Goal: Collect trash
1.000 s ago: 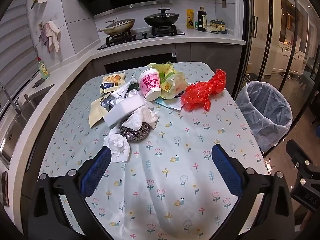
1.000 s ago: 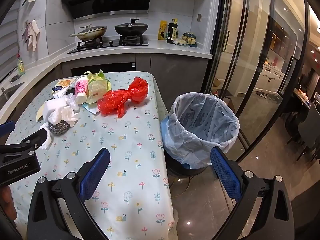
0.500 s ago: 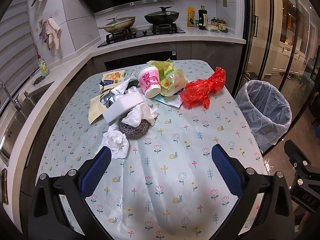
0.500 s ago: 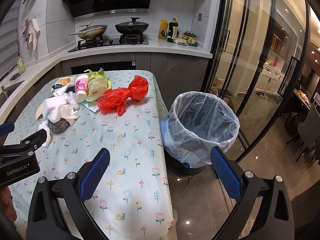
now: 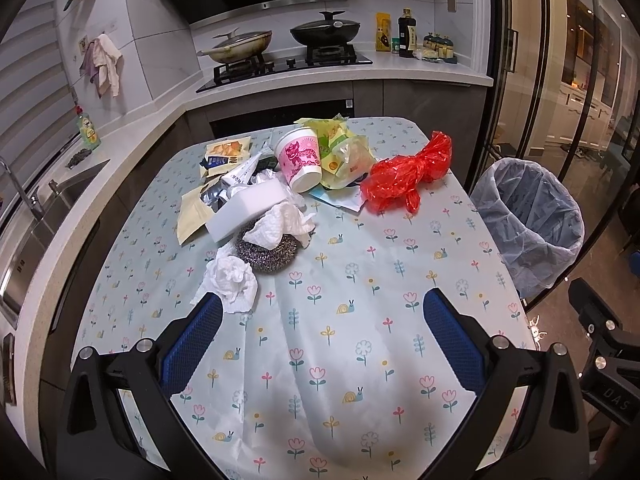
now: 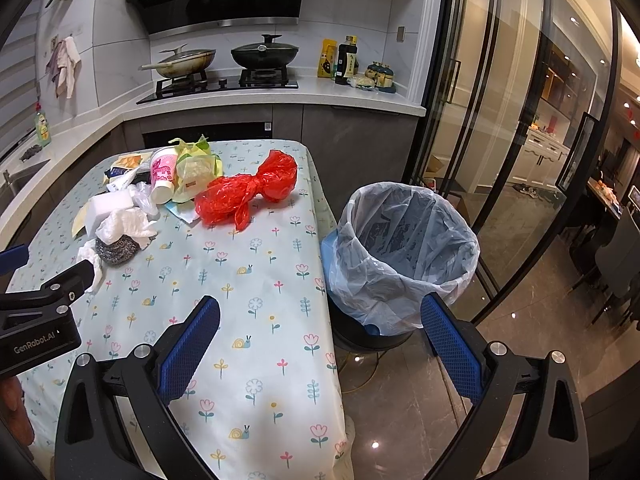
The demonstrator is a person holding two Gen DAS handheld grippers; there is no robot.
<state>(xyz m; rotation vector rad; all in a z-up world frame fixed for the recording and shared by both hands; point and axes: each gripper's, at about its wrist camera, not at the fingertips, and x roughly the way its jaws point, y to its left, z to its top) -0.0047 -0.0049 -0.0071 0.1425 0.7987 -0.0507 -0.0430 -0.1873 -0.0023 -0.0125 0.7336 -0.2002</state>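
Note:
Trash is piled at the far half of the flowered table [image 5: 344, 344]: a red plastic bag [image 5: 404, 176] [image 6: 248, 192], a pink paper cup [image 5: 300, 160] [image 6: 163, 176], a yellow-green bag [image 5: 344, 152], a white sponge block [image 5: 248, 208], a steel scourer [image 5: 266, 254] [image 6: 116, 250], crumpled tissues [image 5: 232, 280] and snack wrappers [image 5: 224, 152]. A bin lined with a clear bag [image 5: 528, 216] [image 6: 404, 244] stands on the floor right of the table. My left gripper [image 5: 320, 336] is open above the near table, its left finger beside the tissue. My right gripper [image 6: 320, 344] is open over the table's right edge.
A counter runs behind the table, with a stove carrying two pans [image 5: 280, 40], bottles [image 5: 408, 36] and a sink [image 5: 36, 216] at left. Glass sliding doors [image 6: 500, 120] stand right of the bin. The left gripper's body [image 6: 36, 316] shows at the right view's left edge.
Both grippers have crept slightly forward toward the trash pile and bin, which show a little larger. Nothing on the table has moved, and both grippers stay open.

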